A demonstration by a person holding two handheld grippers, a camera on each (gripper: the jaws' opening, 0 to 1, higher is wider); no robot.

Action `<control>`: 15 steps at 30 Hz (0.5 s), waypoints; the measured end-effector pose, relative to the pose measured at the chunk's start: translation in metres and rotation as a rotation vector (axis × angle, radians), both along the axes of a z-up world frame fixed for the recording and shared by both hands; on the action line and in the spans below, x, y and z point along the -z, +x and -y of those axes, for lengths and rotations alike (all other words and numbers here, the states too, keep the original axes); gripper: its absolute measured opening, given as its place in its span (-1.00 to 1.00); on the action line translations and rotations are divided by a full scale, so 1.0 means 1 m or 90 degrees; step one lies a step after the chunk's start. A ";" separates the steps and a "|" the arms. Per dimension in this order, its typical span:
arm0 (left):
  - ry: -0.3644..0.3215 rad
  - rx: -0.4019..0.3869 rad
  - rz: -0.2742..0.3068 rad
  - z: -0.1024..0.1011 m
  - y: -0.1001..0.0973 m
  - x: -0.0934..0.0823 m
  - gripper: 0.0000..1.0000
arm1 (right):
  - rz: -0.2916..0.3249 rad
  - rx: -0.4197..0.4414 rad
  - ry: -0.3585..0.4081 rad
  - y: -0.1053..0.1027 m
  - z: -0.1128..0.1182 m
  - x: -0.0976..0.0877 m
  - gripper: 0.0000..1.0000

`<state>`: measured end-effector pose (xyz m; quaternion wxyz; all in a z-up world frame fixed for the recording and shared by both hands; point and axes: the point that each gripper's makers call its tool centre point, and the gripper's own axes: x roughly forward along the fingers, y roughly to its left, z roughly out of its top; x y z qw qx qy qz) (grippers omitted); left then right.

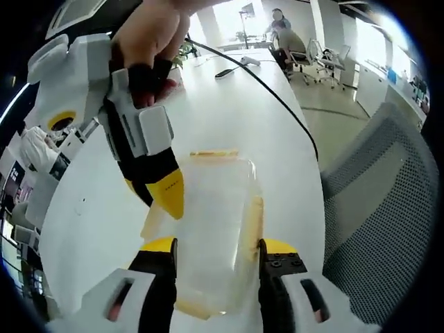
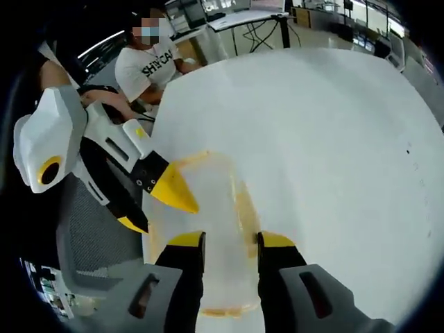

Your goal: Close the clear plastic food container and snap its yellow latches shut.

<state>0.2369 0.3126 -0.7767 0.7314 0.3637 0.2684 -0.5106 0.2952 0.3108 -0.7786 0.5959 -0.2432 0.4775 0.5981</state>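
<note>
While the clear container [image 1: 211,229] lies lid-down-shut on the white table [image 1: 229,111], both grippers crowd it from opposite ends.

In the left gripper view, going left to right: the right gripper [image 1: 170,198] comes in from the upper left, held in a person's hand [image 1: 149,38], its yellow tip touching the container's left edge near a yellow latch [image 1: 154,222]. Whether its fingers hold anything cannot be told here. The left gripper [image 1: 216,255] rises from the bottom, its yellow-tipped fingers set narrowly to either side of the container's near end. A second yellow latch [image 1: 253,218] runs along the right side and a third [image 1: 214,153] sits at the far end. A black cable [image 1: 277,97] trails across the table, whose right edge lies just beside the container; beyond it stands a grey mesh chair [image 1: 381,208]. Much open tabletop stretches behind the container.

In the right gripper view, the left gripper [image 2: 163,194] enters from the left, its tips at the container's [image 2: 215,229] corner. The right gripper [image 2: 230,241] straddles the container's near end, fingers narrow, apparently touching its sides. A seated person's white shirt [image 2: 149,62] bears partly legible lettering, "SHY". The table [image 2: 312,125] is bare to the right.

The container's contents cannot be made out.
</note>
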 end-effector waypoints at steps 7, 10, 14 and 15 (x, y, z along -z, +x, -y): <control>0.012 0.012 0.006 0.000 -0.001 0.001 -0.17 | -0.020 -0.020 -0.030 -0.003 0.000 0.002 -0.48; 0.014 0.013 0.006 0.000 -0.001 0.001 -0.18 | -0.019 -0.028 -0.038 -0.003 0.001 0.002 -0.49; 0.016 0.015 0.009 0.001 0.000 0.002 -0.18 | -0.020 -0.033 -0.046 -0.003 0.001 0.002 -0.51; 0.016 0.017 0.010 0.001 0.000 0.002 -0.18 | -0.020 -0.034 -0.048 -0.003 0.001 0.002 -0.51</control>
